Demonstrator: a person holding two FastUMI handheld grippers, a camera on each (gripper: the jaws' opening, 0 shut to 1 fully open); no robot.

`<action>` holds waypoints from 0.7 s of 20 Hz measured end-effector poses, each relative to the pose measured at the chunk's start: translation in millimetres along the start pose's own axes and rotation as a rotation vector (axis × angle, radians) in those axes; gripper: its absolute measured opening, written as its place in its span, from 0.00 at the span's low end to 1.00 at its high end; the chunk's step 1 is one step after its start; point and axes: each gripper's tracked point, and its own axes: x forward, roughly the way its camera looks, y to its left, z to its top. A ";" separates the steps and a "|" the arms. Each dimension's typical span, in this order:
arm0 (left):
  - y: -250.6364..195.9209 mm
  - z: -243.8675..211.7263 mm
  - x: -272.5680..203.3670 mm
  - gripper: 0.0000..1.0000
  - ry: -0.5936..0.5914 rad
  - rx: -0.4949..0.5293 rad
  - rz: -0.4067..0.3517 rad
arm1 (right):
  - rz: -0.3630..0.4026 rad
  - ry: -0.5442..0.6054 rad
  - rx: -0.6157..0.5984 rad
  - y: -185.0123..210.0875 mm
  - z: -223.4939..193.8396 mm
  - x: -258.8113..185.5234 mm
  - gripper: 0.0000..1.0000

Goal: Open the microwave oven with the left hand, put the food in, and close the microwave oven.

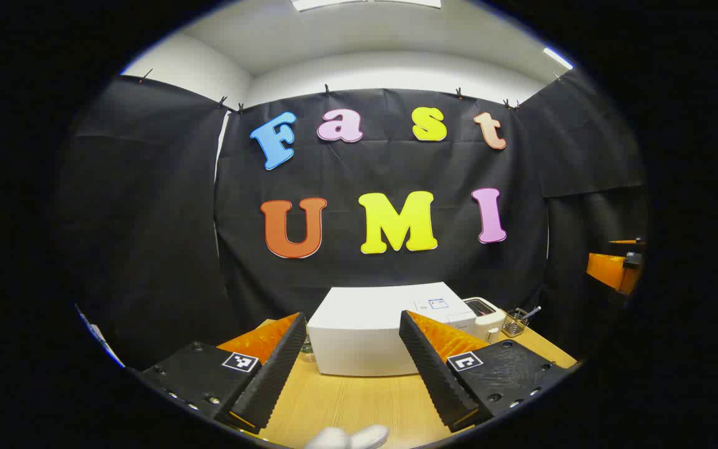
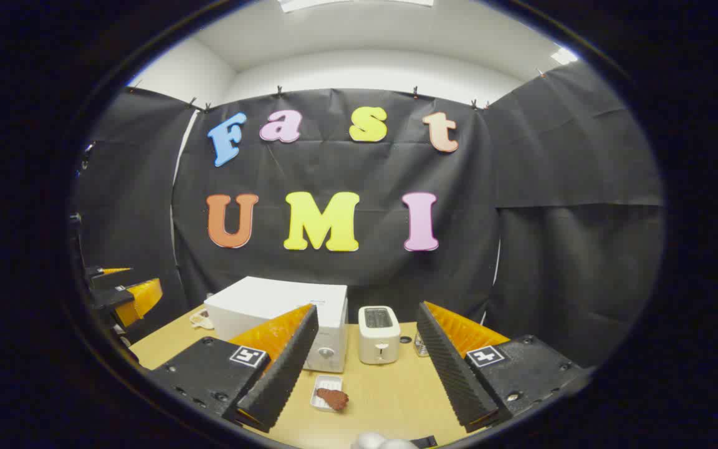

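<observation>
table [image 2: 390, 393] holds microwave [image 1: 359, 337], door closed; food [image 2: 333, 398] on tray [image 2: 324, 383]. both tongs [image 1: 351, 368] [image 2: 364, 371] spread, empty. risk i see: left slipping off door.

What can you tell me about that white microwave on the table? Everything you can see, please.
The microwave is a plain white box, smooth and glossy-looking, standing upright on the wooden table against the black cloth wall. Its door looks closed. A round knob sits low on the front at its right edge, and a small sticker is on top. A white toaster stands beside it, apart. Nothing grips it.
</observation>
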 end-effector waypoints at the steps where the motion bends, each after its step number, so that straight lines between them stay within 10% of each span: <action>1: -1.7 0.8 2.6 0.94 -0.004 0.002 -0.001 | 0.000 0.001 -0.004 -1.8 0.5 2.1 0.94; 14: -42.1 -32.0 35.2 0.95 -0.019 0.020 -0.038 | 0.002 -0.012 0.010 -25.5 6.8 16.0 0.94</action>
